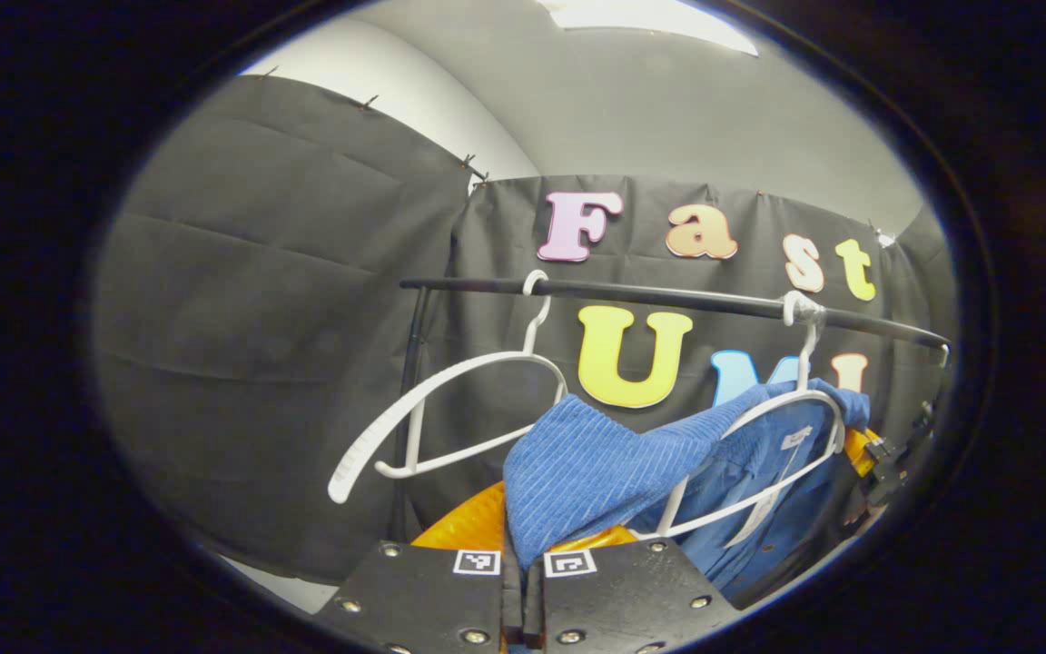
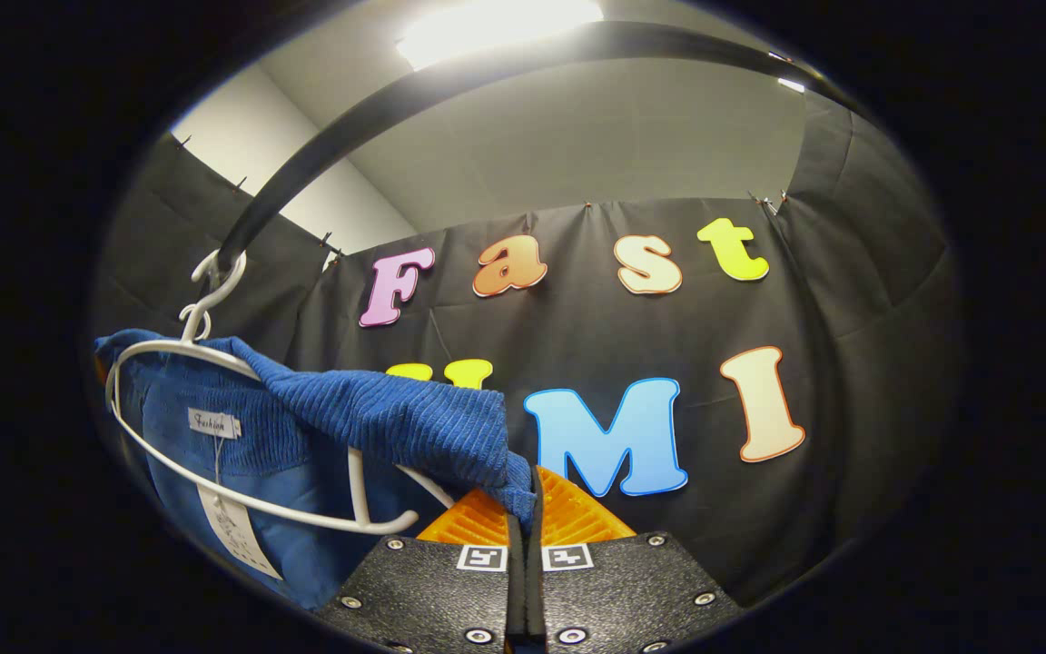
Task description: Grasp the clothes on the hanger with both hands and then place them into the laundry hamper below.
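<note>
Corduroy, blue and ribbed, makes up the garment (image 1: 596, 472) hanging from a white plastic hanger (image 1: 759, 454) on the black metal rail (image 1: 668, 296) that crosses the booth. In the left gripper view the left gripper (image 1: 523, 568) has its two fingers drawn close together with a fold of the blue cloth pinched between them; the fabric rises from the tips and stretches up and to the right toward the hanger, whose hook sits near the right end of the rail. The shirt's inside, with a small white label and a hanging tag, shows within the hanger's loop. A second white plastic hanger (image 1: 450, 413), bare, hangs tilted farther left along the rail, near the rail's upright post. Beyond the shirt, toward the right end of the rail, part of another gripper shows dimly.

In the right gripper view the right gripper (image 2: 525, 509) is likewise narrowed on the cloth: a corner of the same blue garment (image 2: 396, 418) runs down from the hanger (image 2: 251, 436) at the left and ends clamped between its fingers. The rail (image 2: 450, 91) arcs overhead there, with the hanger's hook over it at the left.

So the shirt is on its hanger and held taut at two places, one fold in each gripper.
</note>
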The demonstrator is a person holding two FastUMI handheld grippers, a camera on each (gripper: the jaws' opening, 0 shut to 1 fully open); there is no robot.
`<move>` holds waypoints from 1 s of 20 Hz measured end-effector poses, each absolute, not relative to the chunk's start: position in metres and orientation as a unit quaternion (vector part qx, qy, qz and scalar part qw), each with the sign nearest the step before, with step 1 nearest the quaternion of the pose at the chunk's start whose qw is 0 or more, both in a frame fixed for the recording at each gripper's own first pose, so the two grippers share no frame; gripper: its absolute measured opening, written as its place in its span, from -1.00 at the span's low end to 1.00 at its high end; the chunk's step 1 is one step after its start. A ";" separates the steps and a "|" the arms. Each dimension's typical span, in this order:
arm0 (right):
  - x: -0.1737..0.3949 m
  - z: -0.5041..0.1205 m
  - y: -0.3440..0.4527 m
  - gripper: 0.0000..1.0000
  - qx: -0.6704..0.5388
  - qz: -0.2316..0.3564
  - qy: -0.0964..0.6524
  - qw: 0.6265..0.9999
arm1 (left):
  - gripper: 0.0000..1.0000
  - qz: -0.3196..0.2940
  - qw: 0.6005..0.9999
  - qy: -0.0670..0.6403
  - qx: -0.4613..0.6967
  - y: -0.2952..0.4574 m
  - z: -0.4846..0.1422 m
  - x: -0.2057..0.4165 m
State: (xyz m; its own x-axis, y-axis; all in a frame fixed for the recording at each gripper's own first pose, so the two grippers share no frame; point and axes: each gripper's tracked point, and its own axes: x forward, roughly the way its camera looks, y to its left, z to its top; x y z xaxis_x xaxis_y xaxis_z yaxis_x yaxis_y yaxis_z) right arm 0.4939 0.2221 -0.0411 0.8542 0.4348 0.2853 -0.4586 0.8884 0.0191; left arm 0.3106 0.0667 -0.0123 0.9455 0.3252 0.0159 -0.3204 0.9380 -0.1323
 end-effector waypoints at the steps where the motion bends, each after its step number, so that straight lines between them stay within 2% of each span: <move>1: 0.495 -0.044 0.223 -1.00 0.032 0.233 -0.142 0.962 | -0.95 0.159 0.984 -0.017 -0.072 0.068 -0.017 0.313; 5: 0.488 -0.040 0.225 -1.00 0.018 0.233 -0.156 0.960 | -0.96 0.156 0.983 -0.019 -0.091 0.072 -0.017 0.318; 11: 0.497 -0.006 0.211 -1.00 0.029 0.213 -0.219 0.952 | -0.96 0.158 0.986 -0.054 -0.023 0.076 0.030 0.323; 16: 0.500 -0.005 0.214 -1.00 0.040 0.203 -0.217 0.954 | -0.96 0.144 0.988 -0.050 0.007 0.079 0.040 0.331; 20: 0.506 0.001 0.212 -1.00 0.043 0.193 -0.236 0.951 | -0.95 0.133 0.988 -0.080 0.016 0.074 0.063 0.336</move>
State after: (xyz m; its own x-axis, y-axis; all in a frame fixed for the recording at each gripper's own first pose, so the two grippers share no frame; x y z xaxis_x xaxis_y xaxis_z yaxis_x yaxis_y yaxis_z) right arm 0.5063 0.2121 0.0011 0.8137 0.3472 0.4662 -0.3880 0.9216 -0.0093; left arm 0.3357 0.0739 0.0633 0.9518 0.2596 0.1631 -0.2647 0.9643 0.0103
